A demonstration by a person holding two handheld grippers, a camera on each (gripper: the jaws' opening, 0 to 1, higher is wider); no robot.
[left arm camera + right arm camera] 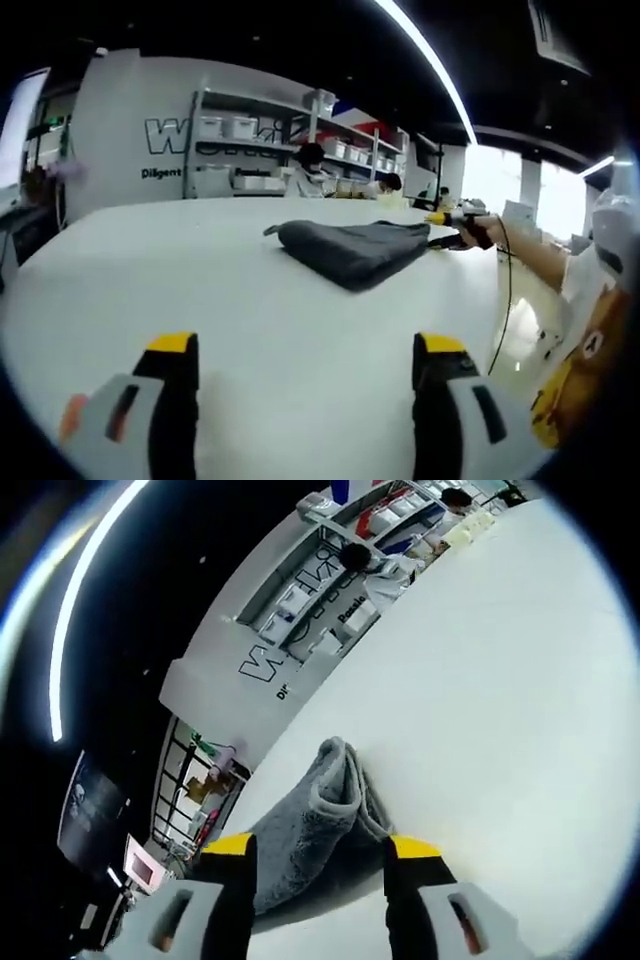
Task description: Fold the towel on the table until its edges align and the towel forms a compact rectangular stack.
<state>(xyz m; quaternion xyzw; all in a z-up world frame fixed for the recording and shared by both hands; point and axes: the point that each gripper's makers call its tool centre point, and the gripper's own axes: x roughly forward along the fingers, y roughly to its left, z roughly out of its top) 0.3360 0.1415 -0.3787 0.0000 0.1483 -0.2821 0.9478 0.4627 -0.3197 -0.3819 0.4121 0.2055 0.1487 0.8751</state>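
A soft grey plush towel point(352, 250) lies bunched mid-frame on the smooth white tabletop point(200, 290). The left hand-held gripper point(305, 350), lower frame, is released, jaws apart. The right hand-held gripper point(317, 852) straddles the towel's point(310, 830) folded edge; whether it grasps, I cannot tell.

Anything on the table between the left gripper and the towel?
No. In the left gripper view, only bare white table lies between the left gripper and the grey towel.

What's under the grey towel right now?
The grey towel lies bunched on the white table; bare tabletop shows around it. Whatever its folds cover is hidden. The right gripper is at its edge.
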